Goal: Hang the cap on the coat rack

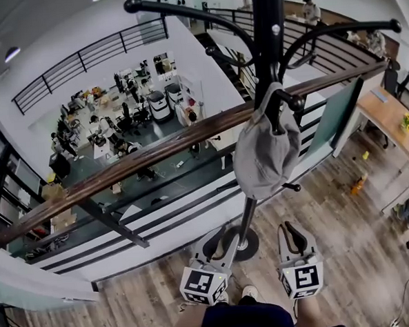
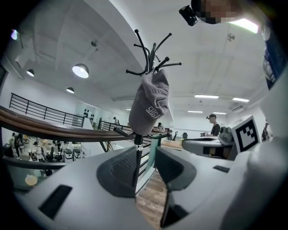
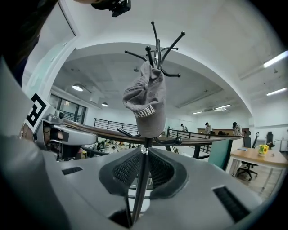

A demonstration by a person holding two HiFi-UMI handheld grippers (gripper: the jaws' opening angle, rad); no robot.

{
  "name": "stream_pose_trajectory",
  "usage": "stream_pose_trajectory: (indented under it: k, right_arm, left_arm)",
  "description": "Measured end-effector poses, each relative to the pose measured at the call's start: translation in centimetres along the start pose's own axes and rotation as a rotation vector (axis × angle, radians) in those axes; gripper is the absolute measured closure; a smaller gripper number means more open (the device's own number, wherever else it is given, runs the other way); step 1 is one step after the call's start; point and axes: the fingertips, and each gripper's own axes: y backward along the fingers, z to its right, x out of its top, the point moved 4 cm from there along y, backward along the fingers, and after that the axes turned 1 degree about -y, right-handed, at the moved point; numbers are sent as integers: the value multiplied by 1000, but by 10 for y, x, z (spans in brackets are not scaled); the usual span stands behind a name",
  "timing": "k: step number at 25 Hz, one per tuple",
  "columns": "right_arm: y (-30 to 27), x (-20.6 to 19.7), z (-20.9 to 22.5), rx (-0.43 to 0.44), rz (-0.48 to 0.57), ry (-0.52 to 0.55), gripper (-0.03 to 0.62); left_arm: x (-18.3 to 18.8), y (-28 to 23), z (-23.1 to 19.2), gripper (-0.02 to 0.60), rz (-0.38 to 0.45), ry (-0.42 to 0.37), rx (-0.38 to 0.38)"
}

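The cap (image 1: 266, 155) seems to hang on the coat rack (image 1: 268, 24) already; the left gripper (image 2: 146, 157) has its jaws half spread, the right gripper (image 3: 143, 155) nearly together, both empty, and need only back away.

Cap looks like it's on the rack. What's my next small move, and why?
Probably just draw both grippers back from the coat rack. The cap hangs from a hook on its own, touching neither the left gripper nor the right gripper. Both sit low near the pole with nothing clamped, so the hanging looks done.
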Motion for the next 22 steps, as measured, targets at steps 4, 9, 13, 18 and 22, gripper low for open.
stream_pose_trajectory:
  k: [4, 9, 13, 18, 22]
  right_arm:
    - [2, -1, 3, -2, 4, -8, 585]
    - [6, 6, -1, 5, 37, 11, 585]
    - [5, 9, -4, 3, 20, 66, 585]
    - [3, 10, -4, 4, 38, 74, 586]
    - [1, 5, -4, 5, 58, 111, 586]
  left_arm:
    - [4, 0, -3, 541, 47, 19, 9]
    - [3, 1, -4, 578, 37, 44, 17]
    - [2, 0, -7, 578, 28, 58, 23]
    - [3, 1, -9, 578, 25, 49, 37]
    - [2, 2, -8, 578, 15, 8, 51]
